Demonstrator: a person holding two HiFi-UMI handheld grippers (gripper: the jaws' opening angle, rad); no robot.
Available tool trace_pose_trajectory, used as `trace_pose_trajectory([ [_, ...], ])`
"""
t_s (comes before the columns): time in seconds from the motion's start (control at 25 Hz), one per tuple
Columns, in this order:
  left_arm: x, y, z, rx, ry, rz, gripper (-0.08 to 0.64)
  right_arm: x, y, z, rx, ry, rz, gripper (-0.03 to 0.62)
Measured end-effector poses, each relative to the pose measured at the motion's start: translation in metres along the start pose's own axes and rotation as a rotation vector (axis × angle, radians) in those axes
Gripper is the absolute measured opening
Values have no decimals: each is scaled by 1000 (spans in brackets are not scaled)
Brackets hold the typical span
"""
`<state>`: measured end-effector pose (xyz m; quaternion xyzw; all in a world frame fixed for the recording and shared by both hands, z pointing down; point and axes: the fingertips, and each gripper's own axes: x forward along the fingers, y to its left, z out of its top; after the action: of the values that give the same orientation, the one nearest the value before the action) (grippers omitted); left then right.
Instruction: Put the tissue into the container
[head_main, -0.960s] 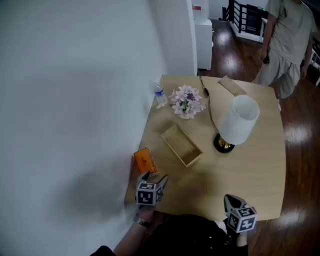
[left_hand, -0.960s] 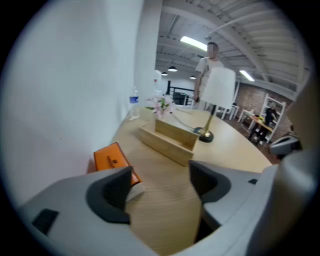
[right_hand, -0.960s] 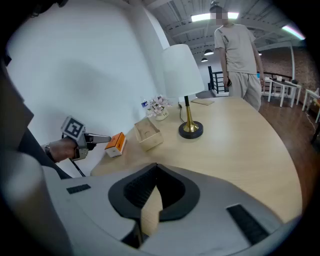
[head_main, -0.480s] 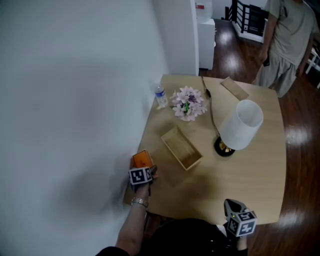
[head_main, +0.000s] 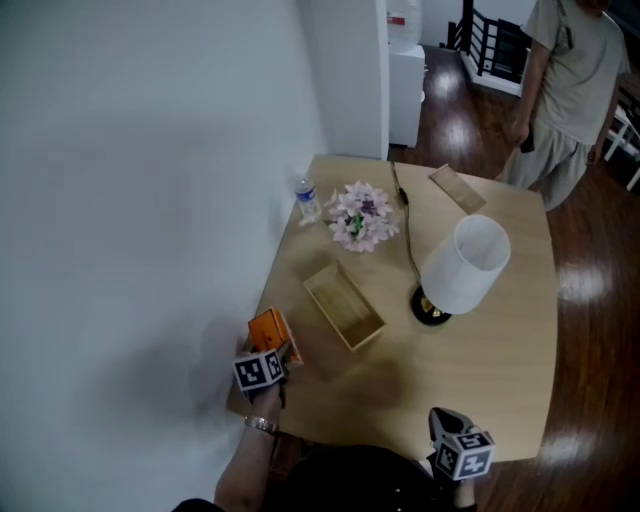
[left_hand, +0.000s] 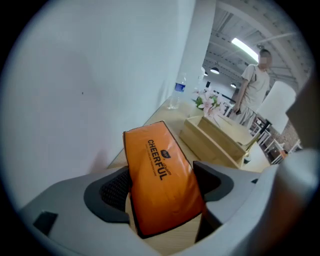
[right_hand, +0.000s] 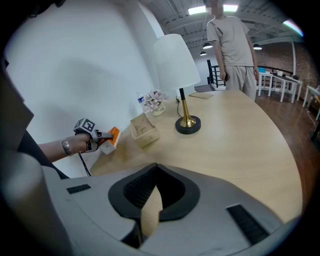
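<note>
An orange tissue pack (head_main: 268, 329) lies at the table's left edge beside the wall. In the left gripper view the pack (left_hand: 162, 175) fills the gap between the jaws of my left gripper (left_hand: 162, 187), which are closing round it; I cannot see the pads pressing on it. From above, the left gripper (head_main: 281, 354) sits at the pack's near end. The open wooden container (head_main: 343, 307) stands just right of the pack, empty. My right gripper (head_main: 446, 422) hangs at the table's near edge, its jaws (right_hand: 156, 167) shut on nothing.
A lamp with a white shade (head_main: 455, 270) stands right of the container, its cord running to the far edge. Pale flowers (head_main: 358, 215) and a small water bottle (head_main: 307, 198) are at the back, a flat wooden piece (head_main: 458, 188) farther right. A person (head_main: 565, 80) stands beyond the table.
My left gripper has moved forward from the near table edge to the orange pack, which now sits between its jaws. The right gripper has stayed at the near edge.
</note>
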<state>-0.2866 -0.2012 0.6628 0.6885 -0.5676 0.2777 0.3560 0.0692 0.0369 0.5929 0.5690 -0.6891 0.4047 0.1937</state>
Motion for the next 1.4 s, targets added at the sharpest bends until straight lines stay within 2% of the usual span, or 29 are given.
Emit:
trace_pose_trajectory([
  [0.12,-22,-53,18,-29,-67,-78,410,5,-4,2,-17,6,17,8],
  [0.2,-27,-93,34,-21,-106,-120,410,7,-8,3,-30,9,31,8],
  [0.36,-20,-151,61,25,-143,-119,410,2,-22,5,-41,12,48,8],
  [0.68,16,-183,74,-72,-125,13,411,-14,-64,4,-25,12,51,8],
  [0.8,31,-176,63,-111,-58,94,411,-18,-77,2,-14,10,52,8],
  [0.92,37,-167,69,-100,-79,177,410,-22,-90,-1,0,11,51,8],
  [1.0,41,-163,69,-119,-80,206,410,-25,-97,-1,7,4,46,8],
  [1.04,45,-164,67,-141,-74,198,411,-27,-99,0,9,0,45,8],
  [1.08,51,-171,67,-165,-78,156,411,-29,-102,0,10,-4,44,8],
  [1.16,63,-190,75,-181,-126,27,434,-31,-105,0,9,-13,43,8],
  [1.2,64,-194,80,-167,-154,-6,488,-32,-105,1,9,-18,42,8],
  [1.4,27,-200,107,-44,-265,-55,523,-34,-102,7,-1,-38,45,8],
])
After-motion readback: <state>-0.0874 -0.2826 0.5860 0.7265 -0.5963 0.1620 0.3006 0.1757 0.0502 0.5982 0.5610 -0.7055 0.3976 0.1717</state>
